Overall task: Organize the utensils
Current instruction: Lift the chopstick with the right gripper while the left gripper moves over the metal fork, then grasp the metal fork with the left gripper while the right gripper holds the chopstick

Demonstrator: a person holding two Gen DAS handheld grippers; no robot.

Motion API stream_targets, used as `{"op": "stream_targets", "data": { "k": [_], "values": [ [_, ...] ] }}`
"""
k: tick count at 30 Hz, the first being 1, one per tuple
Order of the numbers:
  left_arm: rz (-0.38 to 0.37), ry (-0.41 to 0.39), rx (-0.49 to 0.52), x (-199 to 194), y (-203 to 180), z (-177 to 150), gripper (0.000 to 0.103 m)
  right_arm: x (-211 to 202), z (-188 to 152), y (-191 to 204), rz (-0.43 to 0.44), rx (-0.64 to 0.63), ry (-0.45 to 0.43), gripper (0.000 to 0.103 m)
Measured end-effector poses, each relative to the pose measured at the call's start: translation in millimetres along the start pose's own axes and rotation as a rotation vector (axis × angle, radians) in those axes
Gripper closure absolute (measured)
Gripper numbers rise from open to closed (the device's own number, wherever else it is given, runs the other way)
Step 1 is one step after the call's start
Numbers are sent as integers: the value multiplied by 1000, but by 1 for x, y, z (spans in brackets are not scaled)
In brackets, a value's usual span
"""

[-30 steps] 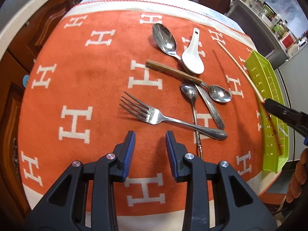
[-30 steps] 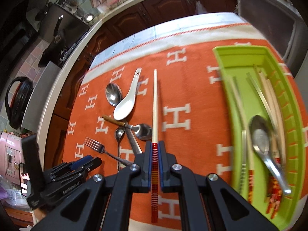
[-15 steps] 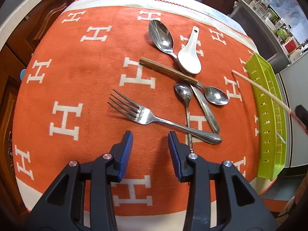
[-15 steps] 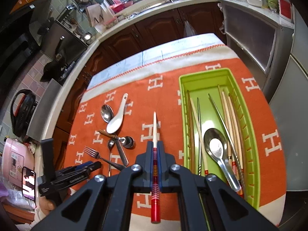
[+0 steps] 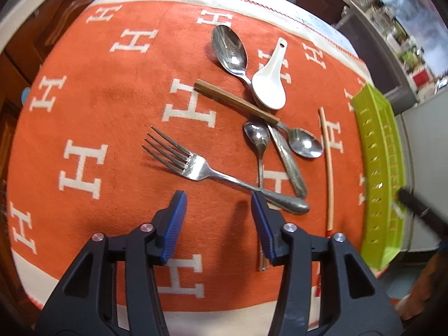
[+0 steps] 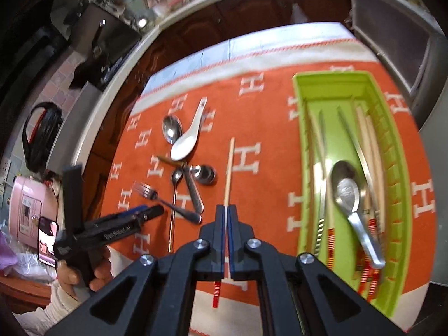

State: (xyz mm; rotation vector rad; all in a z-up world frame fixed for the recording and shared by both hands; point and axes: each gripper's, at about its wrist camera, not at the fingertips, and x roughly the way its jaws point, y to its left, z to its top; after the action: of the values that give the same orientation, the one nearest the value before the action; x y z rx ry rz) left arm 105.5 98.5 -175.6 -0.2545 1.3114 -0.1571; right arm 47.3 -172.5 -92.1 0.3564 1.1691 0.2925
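A metal fork (image 5: 196, 165) lies on the orange cloth (image 5: 112, 98). My left gripper (image 5: 218, 204) hovers just in front of its handle, jaws opening, nothing between the blue pads. Past the fork lie a large spoon (image 5: 229, 47), a white ceramic spoon (image 5: 270, 84), a brown stick (image 5: 235, 100) and two small spoons (image 5: 256, 137). A pale chopstick with a red striped end (image 6: 229, 173) lies flat between that pile and the green tray (image 6: 392, 145). My right gripper (image 6: 226, 224) is shut above it, holding nothing. In the left wrist view, its tip (image 5: 414, 204) shows near the tray.
The tray (image 5: 383, 168) at the cloth's right edge holds a metal spoon (image 6: 347, 190), several chopsticks and other cutlery. A hand (image 6: 84, 274) holds the left gripper (image 6: 151, 211). A pink appliance (image 6: 28, 210) and dark wooden cabinets stand beyond the cloth.
The chopstick that my right gripper held in the air now lies on the cloth beside the pile. My left jaws have spread wider, close to the fork handle.
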Motion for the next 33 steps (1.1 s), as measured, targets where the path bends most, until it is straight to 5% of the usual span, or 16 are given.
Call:
{"op": "stream_targets", "data": {
  "k": [6,10,17,23,33],
  "values": [
    [-112,33,-232,3,27,15,55,21,-5,11,16,-5,43,99],
    [-80,52,-300,6,25,22,55,24,-4,12,21,1,51,99],
    [57,78,-252,14,-1,35,59,25,-5,12,11,4,54,99],
    [175,48,-70,22,-27,51,86,26,-7,15,-4,-13,55,99],
    [157,63,39,20,-27,56,89,29,-6,5,-11,15,62,99]
  ]
}}
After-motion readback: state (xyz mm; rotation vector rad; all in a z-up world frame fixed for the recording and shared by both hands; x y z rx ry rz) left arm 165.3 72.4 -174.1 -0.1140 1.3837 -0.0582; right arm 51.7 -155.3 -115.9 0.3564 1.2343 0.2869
